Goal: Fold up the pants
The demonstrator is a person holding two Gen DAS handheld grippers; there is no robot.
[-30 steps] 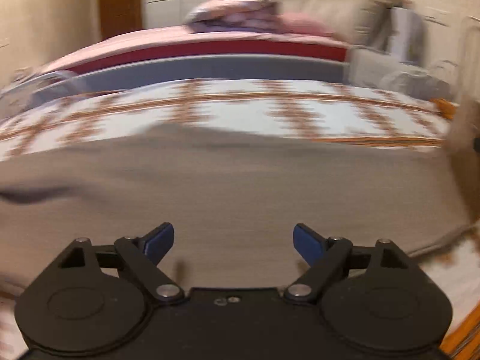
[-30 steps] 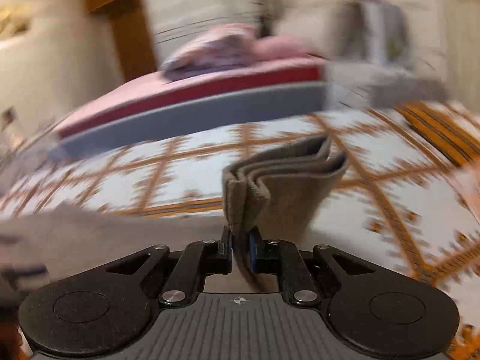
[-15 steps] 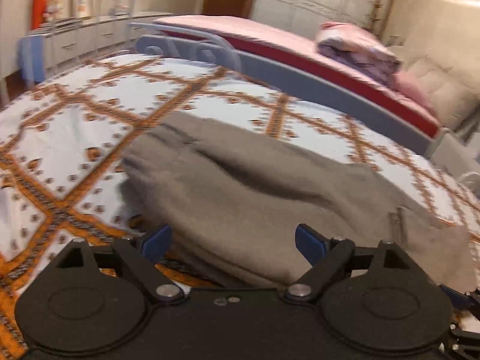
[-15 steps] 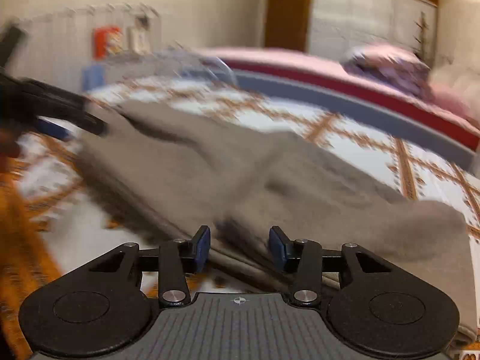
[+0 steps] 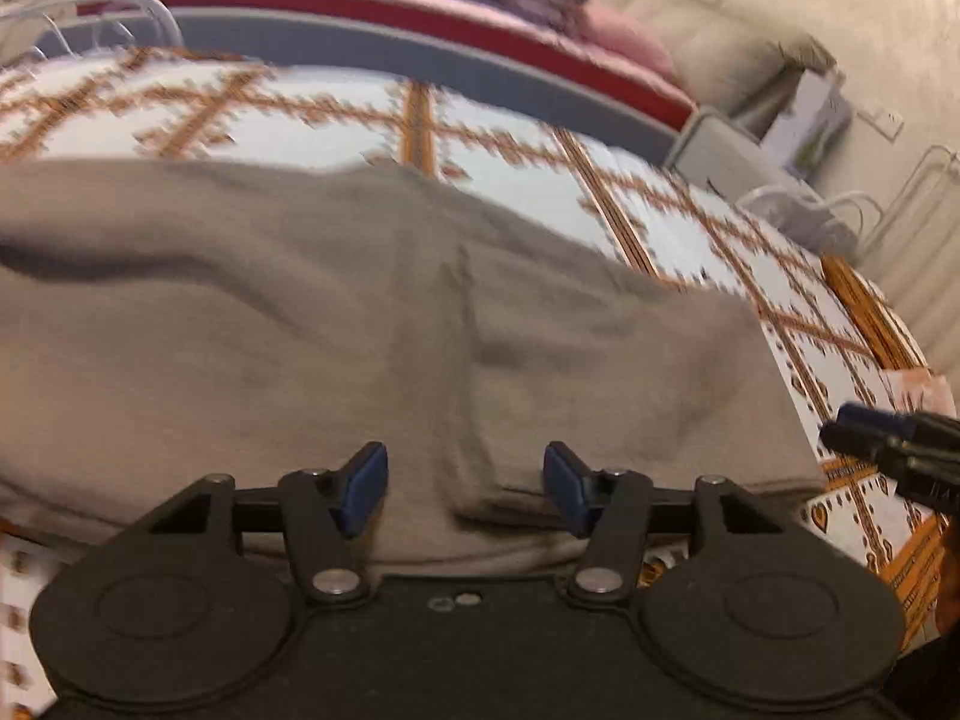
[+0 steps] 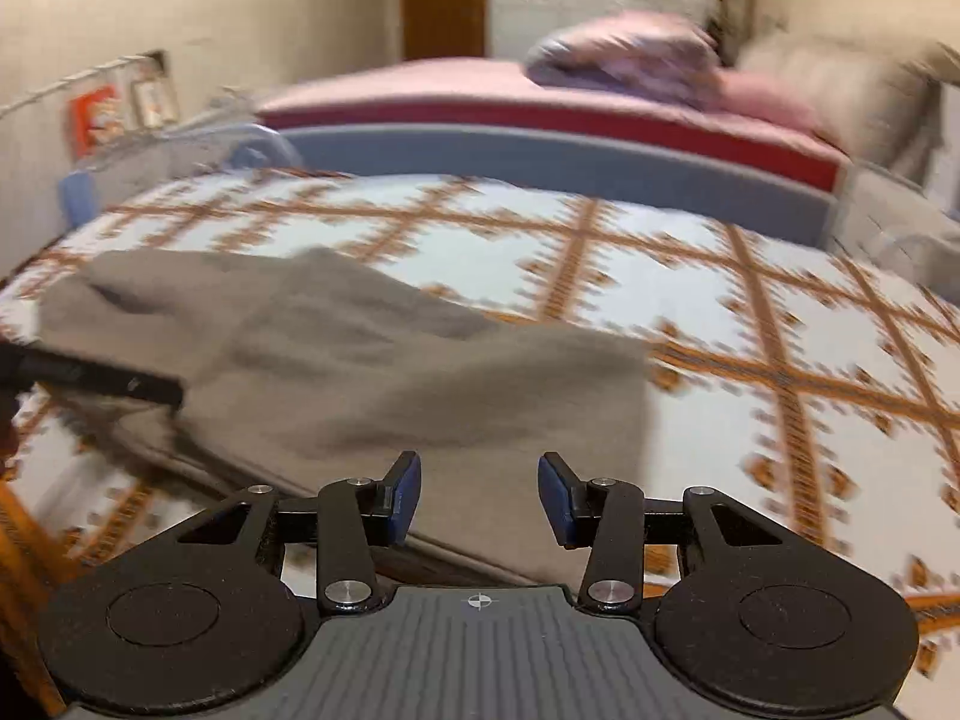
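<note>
Grey-brown pants (image 5: 360, 330) lie folded and flat on a white bedspread with an orange pattern (image 5: 690, 228). My left gripper (image 5: 465, 489) is open and empty, its blue pads just above the near edge of the pants. My right gripper (image 6: 477, 498) is open and empty over the near right part of the pants (image 6: 390, 372). The right gripper's tip (image 5: 888, 438) shows at the right edge of the left wrist view. The left gripper's finger (image 6: 90, 375) shows at the left of the right wrist view.
A second bed with a pink cover and grey rail (image 6: 540, 150) stands behind, with a folded quilt (image 6: 624, 54) on it. A beige cushion (image 5: 720, 42) and boxes (image 5: 804, 114) sit at the right. A wire rack (image 6: 108, 114) stands at the left.
My right gripper let go of the folded pant end and opened. The pants now lie flat on the bed. Both grippers swung over the near edge of the pants.
</note>
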